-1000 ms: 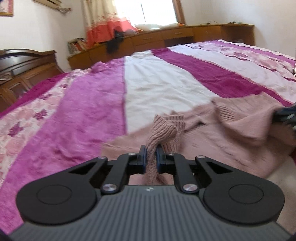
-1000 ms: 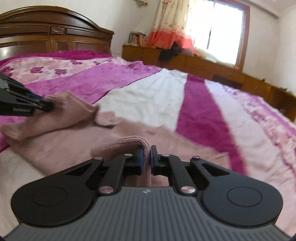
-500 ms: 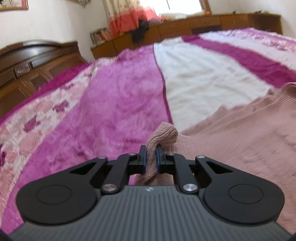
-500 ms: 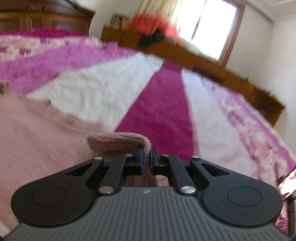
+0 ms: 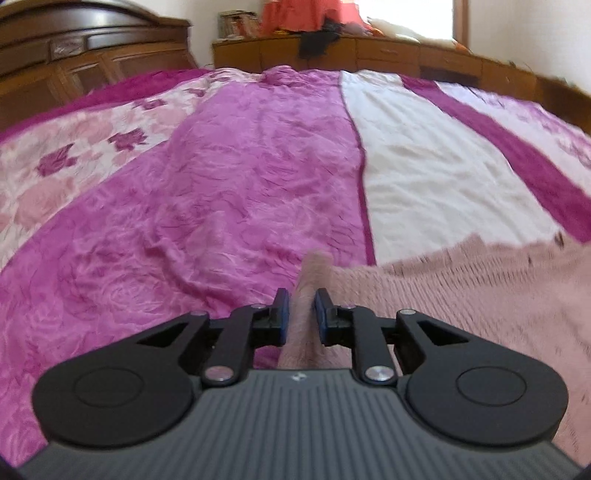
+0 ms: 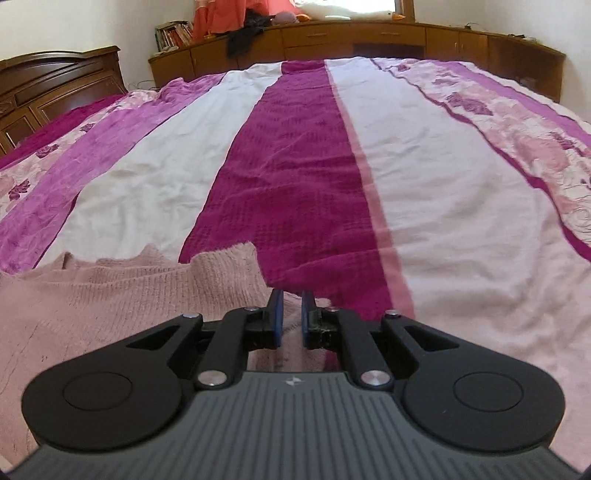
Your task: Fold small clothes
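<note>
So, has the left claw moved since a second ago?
Yes. The left claw has shifted left: the bedspread's white stripe, earlier straight ahead of it, now lies off to its right.

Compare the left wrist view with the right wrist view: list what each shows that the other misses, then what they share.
Left wrist only: the left gripper, slightly parted around a raised fold of the pink knit sweater.
Right wrist only: the right gripper, parted over the sweater's edge; books on the cabinet.
Both: the sweater, striped bedspread, wooden headboard, low wooden cabinet.
</note>
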A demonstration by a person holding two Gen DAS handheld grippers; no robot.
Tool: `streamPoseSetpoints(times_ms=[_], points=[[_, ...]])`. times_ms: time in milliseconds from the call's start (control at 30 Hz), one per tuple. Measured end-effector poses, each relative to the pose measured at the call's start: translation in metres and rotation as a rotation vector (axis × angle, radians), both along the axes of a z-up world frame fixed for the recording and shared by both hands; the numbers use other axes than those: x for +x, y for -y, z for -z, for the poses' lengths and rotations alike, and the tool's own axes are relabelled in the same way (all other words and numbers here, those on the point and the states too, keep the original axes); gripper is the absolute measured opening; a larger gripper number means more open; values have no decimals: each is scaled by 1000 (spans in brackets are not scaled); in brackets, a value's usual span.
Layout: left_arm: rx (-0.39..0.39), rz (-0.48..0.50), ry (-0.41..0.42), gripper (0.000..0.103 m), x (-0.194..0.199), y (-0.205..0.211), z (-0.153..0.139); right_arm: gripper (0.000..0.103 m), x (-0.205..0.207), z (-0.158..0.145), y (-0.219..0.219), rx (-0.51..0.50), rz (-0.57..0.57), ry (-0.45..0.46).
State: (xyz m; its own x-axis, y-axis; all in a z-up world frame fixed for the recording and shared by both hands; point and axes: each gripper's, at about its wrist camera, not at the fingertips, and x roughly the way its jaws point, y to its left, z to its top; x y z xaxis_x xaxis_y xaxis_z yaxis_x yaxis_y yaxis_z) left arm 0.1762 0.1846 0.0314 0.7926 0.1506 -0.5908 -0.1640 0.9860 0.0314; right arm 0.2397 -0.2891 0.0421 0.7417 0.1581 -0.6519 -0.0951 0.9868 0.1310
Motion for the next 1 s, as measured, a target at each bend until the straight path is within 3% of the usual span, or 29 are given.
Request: streamPoseSetpoints(times_ms=[200,400,667,767,900,967,1000], points=[[14,-16,11,19,-5,-4,-10,10,-36,-17,-15,-16,-58,41],[-8,-19,-11,19,-17,-3,-11,33,-79,-22,-26,23,-92,63],[-43,8,-42,19,-49,10,-20,36,-117,-23,-21,82,-55,64],[-52,13,-45,39,-62,16,-24,36,-126,-23,-18,88,-37,70],[-42,26,-51,40,-76,24,-28,37,-135,-23,-16,107,-24,70],[-53,27,-62,40,-82,26,-29,49,-139,-23,-14,131,-13,65],[-61,28,-68,40,-85,27,-30,65,-141,-23,-13,147,-12,67]])
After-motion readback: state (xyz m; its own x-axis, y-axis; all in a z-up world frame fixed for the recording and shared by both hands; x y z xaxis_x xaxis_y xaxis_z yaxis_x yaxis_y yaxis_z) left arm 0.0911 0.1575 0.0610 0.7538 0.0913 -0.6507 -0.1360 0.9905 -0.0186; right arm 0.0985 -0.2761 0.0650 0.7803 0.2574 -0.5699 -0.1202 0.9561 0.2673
